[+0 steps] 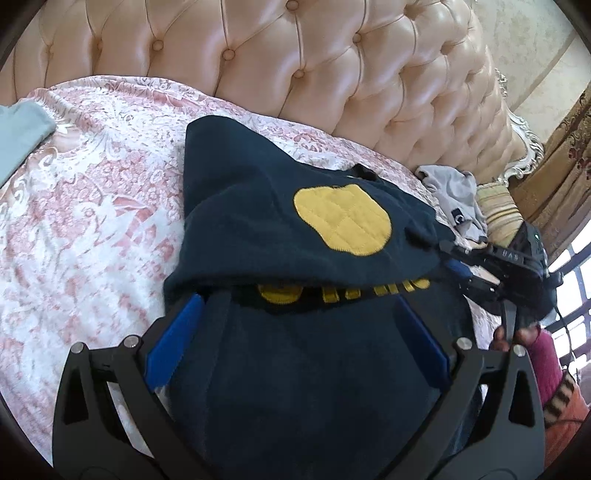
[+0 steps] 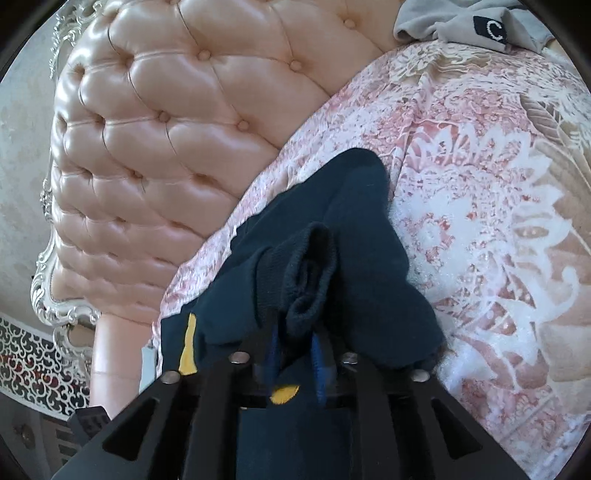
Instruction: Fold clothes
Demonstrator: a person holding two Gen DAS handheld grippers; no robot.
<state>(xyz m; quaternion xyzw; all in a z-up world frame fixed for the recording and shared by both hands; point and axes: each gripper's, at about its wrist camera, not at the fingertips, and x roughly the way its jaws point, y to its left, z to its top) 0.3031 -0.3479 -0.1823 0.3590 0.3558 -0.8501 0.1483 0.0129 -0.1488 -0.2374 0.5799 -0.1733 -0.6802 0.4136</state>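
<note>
A navy sweater (image 1: pixel 288 229) with a yellow elbow patch (image 1: pixel 343 221) and yellow lettering lies on the pink patterned bedspread (image 1: pixel 92 206). A sleeve is folded across its body. My left gripper (image 1: pixel 295 314) is open, its blue pads wide apart over the sweater body, holding nothing. My right gripper (image 2: pixel 295 354) is shut on the sweater's ribbed cuff (image 2: pixel 310 269), with navy cloth (image 2: pixel 332 206) bunched in front. The right gripper also shows in the left wrist view (image 1: pixel 458 266) at the sweater's right edge.
A tufted peach headboard (image 1: pixel 314 62) runs along the back. A grey garment (image 1: pixel 450 192) lies at the bed's right, seen also in the right wrist view (image 2: pixel 472 22). A pale blue cloth (image 1: pixel 22 129) sits at the far left. A striped cushion (image 1: pixel 498 210) is near the curtain.
</note>
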